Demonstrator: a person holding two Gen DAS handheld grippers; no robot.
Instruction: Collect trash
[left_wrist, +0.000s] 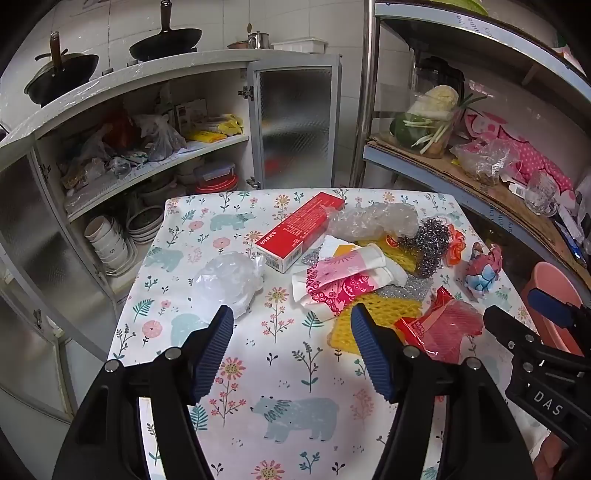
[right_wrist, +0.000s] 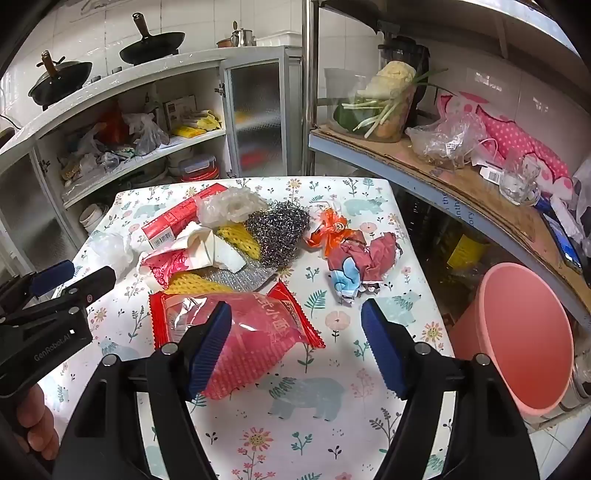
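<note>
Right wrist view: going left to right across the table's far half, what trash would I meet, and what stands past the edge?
Crumpled clear bag → red box → steel wool scrubber → orange wrapper → crumpled red and blue paper → off the table, pink bin.

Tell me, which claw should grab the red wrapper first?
Probably the right claw. It is open just above the red wrapper, and the pink bin is on its side. The left claw hangs nearer the white bag.
</note>
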